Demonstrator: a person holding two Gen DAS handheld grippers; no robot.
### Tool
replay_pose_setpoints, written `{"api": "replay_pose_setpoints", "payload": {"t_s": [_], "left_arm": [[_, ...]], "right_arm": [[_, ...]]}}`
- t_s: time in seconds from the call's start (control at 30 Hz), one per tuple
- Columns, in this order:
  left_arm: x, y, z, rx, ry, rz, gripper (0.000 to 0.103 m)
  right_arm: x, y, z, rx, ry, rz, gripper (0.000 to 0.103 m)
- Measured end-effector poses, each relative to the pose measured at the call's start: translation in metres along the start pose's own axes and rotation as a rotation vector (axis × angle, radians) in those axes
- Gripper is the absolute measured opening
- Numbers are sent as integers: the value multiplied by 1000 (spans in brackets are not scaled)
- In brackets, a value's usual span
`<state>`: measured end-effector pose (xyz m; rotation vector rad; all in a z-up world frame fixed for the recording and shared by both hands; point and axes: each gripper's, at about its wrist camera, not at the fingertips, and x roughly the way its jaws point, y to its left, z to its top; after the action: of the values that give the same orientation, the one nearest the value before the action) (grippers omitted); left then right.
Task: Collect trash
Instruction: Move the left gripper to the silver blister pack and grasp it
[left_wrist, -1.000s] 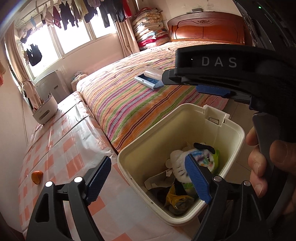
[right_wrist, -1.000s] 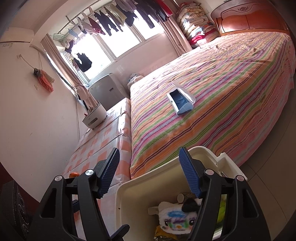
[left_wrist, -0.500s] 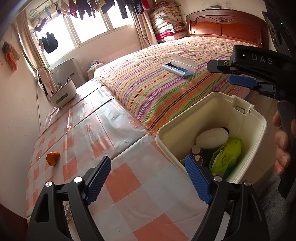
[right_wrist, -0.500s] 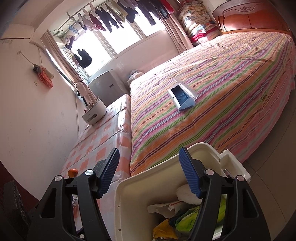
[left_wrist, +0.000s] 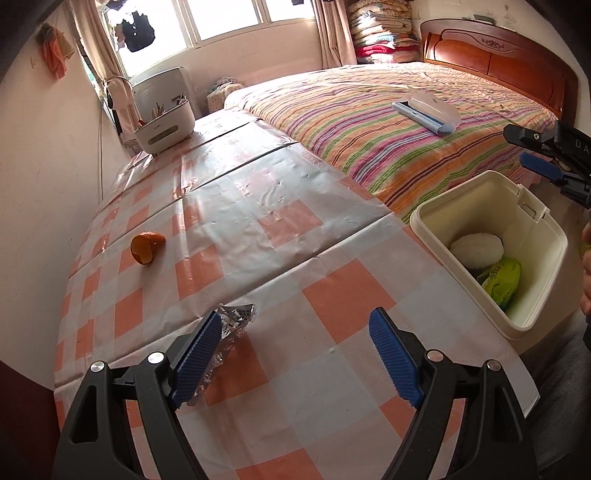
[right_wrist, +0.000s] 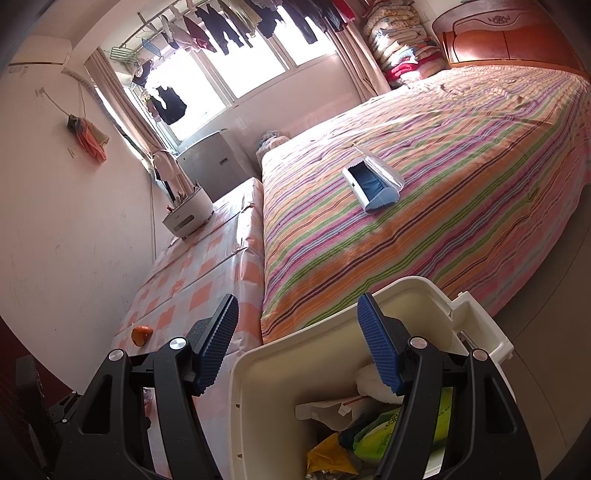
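My left gripper (left_wrist: 295, 321) hangs open over the orange-and-white checked table (left_wrist: 332, 295), nothing between its pads. A crumpled silver foil wrapper (left_wrist: 232, 325) lies on the cloth right beside its left finger (left_wrist: 199, 350), partly hidden by it. An orange peel (left_wrist: 147, 248) lies farther off at the left. The cream trash bin (left_wrist: 546, 236) stands at the table's right edge, holding a white round lump (left_wrist: 476, 245), a green packet (left_wrist: 502, 278) and other scraps. My right gripper (right_wrist: 298, 302) is open above the bin (right_wrist: 258, 406), gripping nothing.
A striped bed (left_wrist: 369, 140) runs along the table's far side with a blue-and-white brush (left_wrist: 428, 110) on it. A white holder (left_wrist: 164, 123) stands at the table's far end by the window. A hand (left_wrist: 585, 266) shows at the right edge.
My left gripper swung left, away from above the bin and out over the table, bringing the foil wrapper into view. The right gripper has stayed over the bin.
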<state>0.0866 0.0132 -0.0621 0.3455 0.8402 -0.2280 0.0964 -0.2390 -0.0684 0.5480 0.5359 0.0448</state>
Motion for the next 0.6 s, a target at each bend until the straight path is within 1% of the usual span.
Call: {"api": "replay_pose_setpoints", "payload": {"t_s": [0.13, 0.33, 0.5, 0.6], "left_arm": [[6, 24, -5, -34, 28, -27, 80], [20, 46, -11, -35, 65, -77, 80], [33, 60, -14, -64, 89, -104, 80], [39, 66, -14, -77, 88, -111, 80]], "right_arm": [[4, 3, -2, -9, 8, -3, 66], [11, 13, -6, -31, 26, 1, 66], [21, 31, -12, -70, 47, 17, 66], [26, 43, -15, -96, 56, 24, 66]]}}
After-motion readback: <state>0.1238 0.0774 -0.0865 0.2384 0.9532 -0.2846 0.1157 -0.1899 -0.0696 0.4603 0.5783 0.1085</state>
